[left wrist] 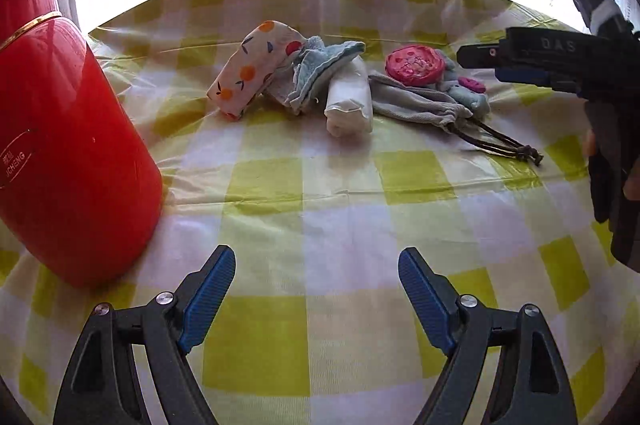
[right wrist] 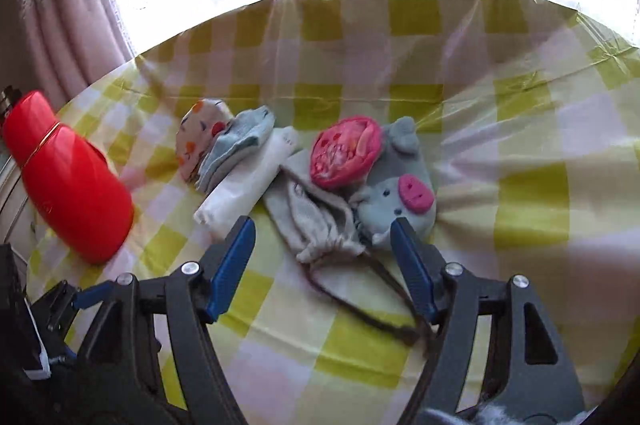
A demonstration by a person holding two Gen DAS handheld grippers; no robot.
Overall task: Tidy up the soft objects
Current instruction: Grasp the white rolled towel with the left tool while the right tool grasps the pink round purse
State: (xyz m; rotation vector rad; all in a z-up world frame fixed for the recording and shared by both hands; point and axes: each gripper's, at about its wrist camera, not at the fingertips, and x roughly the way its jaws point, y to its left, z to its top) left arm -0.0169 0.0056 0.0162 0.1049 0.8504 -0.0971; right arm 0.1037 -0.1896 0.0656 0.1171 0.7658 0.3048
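Both claws released, nothing between the pads. Left claw (left wrist: 316,289) hangs over bare checked cloth on the counter (left wrist: 340,217); the soft pile lies well ahead of it, the red bin (left wrist: 76,153) close on its left.

Right claw (right wrist: 322,265) is nearer: grey drawstring pouch (right wrist: 316,225) just ahead between its fingers, pig plush (right wrist: 396,201) off the right fingertip, white roll (right wrist: 244,185) off the left, pink disc (right wrist: 346,151) beyond.

Judgement: take the pouch first. Pinch the gathered neck, not the trailing cord (right wrist: 384,321). Lift straight so the neighbours stay put.
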